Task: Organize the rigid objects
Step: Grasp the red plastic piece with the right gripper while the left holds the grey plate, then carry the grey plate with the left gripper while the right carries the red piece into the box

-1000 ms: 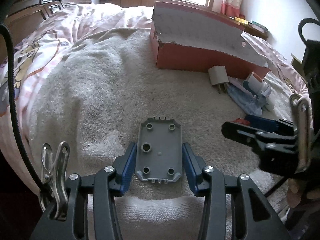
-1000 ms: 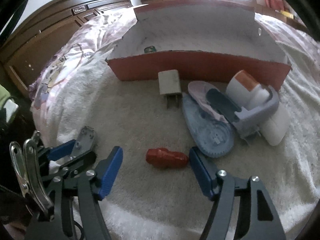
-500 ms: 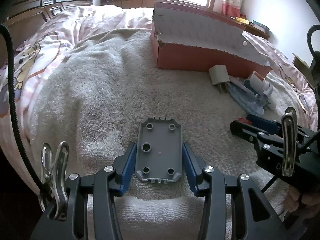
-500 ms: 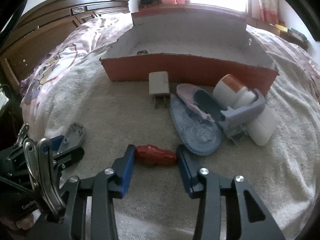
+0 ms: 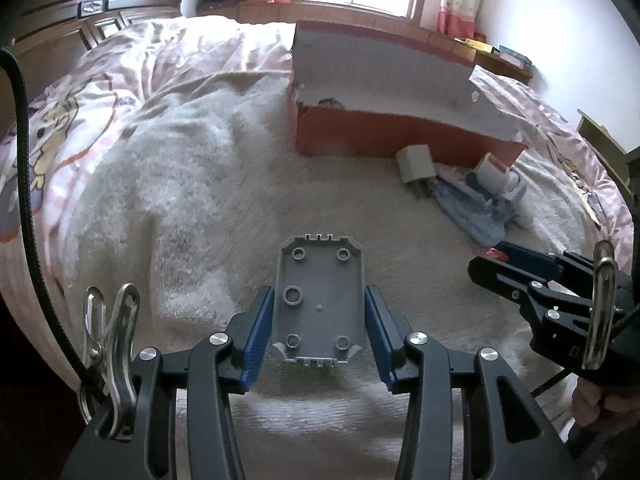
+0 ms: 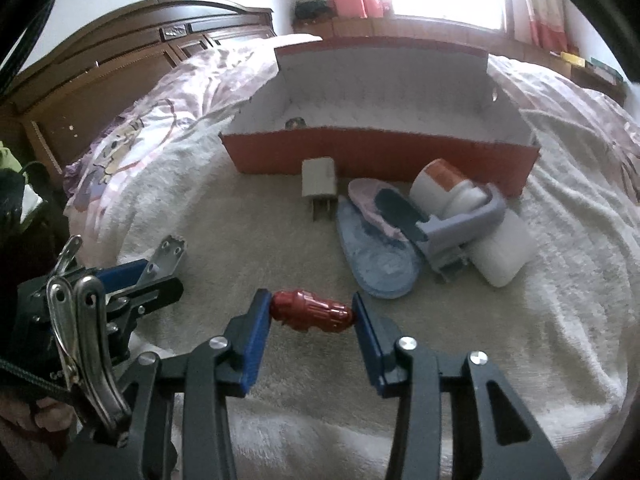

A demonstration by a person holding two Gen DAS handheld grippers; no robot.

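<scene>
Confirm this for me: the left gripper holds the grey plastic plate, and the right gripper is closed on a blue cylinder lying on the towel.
One detail is wrong: the cylinder is red, not blue, as the right wrist view shows. The right gripper is closed on it over the towel. The left gripper does hold the grey plastic plate.

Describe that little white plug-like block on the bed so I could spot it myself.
Find the long red box with the open top on the towel-covered bed. Just outside its front wall, near the left end, lies the white charger block, prongs pointing away from the box. It is the only squarish piece, left of the blue and pink oval shells.
</scene>
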